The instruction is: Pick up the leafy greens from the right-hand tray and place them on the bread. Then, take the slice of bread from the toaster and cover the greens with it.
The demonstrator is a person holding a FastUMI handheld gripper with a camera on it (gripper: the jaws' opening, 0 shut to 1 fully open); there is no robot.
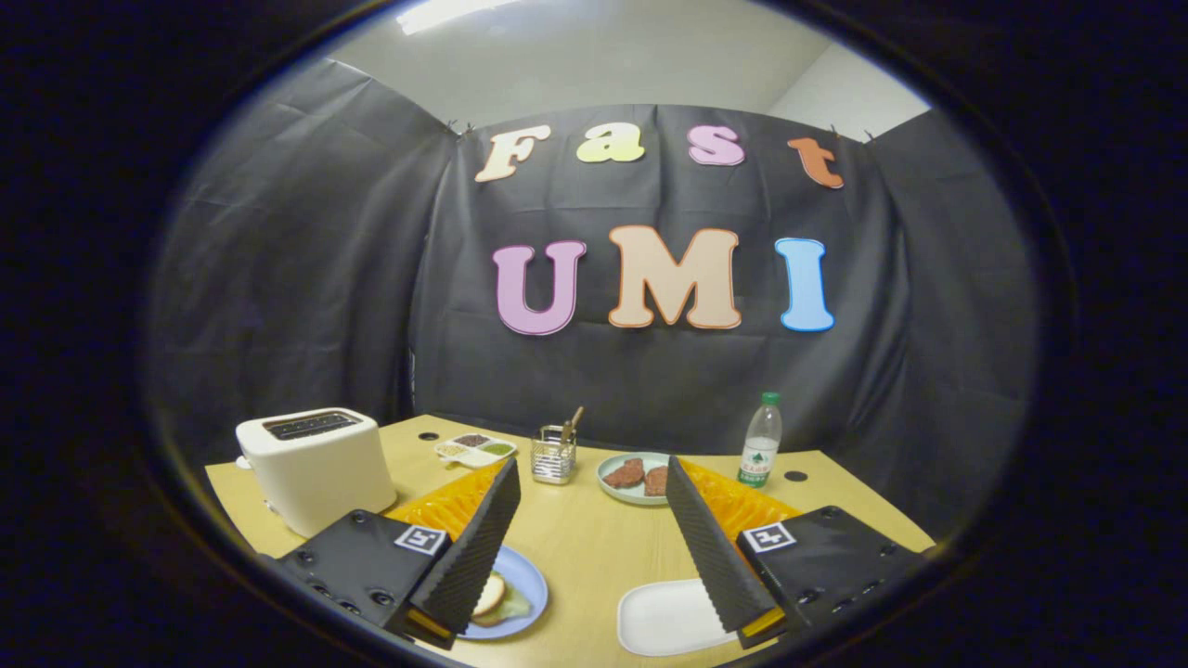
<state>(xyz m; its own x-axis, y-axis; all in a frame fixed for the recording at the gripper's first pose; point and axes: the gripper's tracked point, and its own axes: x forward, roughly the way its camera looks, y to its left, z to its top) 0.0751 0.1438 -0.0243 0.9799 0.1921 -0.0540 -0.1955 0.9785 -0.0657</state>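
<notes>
Light wooden counter (585, 547) and its load

On it stood a white toaster (314, 468), a divided condiment dish (475, 449), a wire utensil holder (553, 458), a plate of meat patties (631, 478), a water bottle (761, 442), orange trays (455, 501), a blue plate with bread (522, 594) and a white tray (664, 617).

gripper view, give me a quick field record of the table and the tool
tool: open, fingers apart, holding nothing, above the table
toaster: white, beyond the left finger
blue plate: by the left finger, bread with greens on it
white tray: by the right finger
meat plate: two patties, far centre
bottle: upright, far right
table: wooden
</notes>
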